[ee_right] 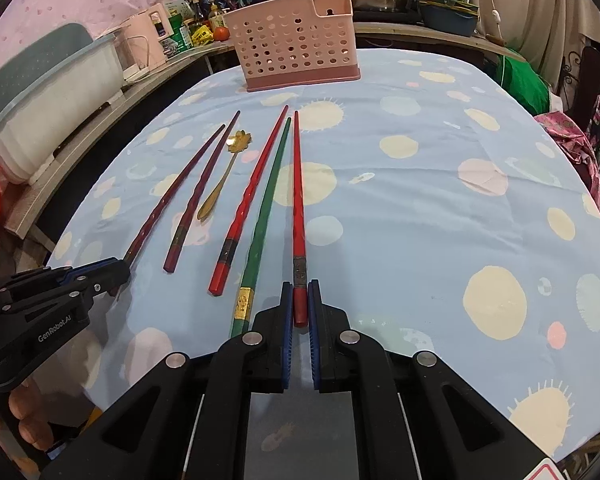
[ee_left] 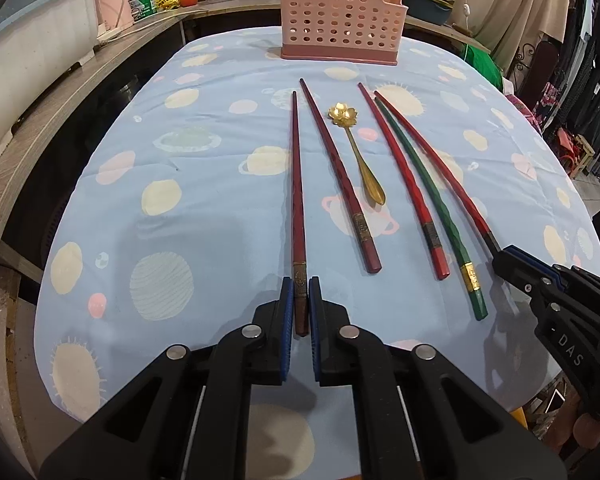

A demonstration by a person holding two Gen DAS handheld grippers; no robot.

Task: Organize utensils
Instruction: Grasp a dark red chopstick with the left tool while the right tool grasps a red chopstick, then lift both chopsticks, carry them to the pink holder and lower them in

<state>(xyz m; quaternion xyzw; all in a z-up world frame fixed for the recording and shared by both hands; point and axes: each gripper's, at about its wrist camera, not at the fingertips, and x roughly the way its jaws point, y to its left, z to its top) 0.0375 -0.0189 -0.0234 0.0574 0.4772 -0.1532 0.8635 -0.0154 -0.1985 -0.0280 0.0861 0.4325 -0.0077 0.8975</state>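
Observation:
Five chopsticks and a gold flower-handled spoon [ee_left: 360,156] lie in a row on the blue planet-print cloth. My left gripper [ee_left: 300,284] is shut on the thick end of the leftmost dark red chopstick [ee_left: 296,184], which rests on the cloth. My right gripper [ee_right: 300,286] is shut on the end of the rightmost bright red chopstick [ee_right: 298,188]. Between them lie another dark red chopstick [ee_left: 336,172], a red one [ee_left: 400,176] and a green one [ee_left: 428,200] with a gold band. A pink perforated utensil holder [ee_left: 340,20] stands upright at the table's far edge.
A wooden counter [ee_left: 80,80] runs along the left with a white tub [ee_left: 28,72], a pink appliance, bottles and a tomato. Pots stand behind the holder. Green fabric [ee_right: 524,80] and clothing hang off the right side. A person's fingers [ee_right: 28,416] hold the left gripper.

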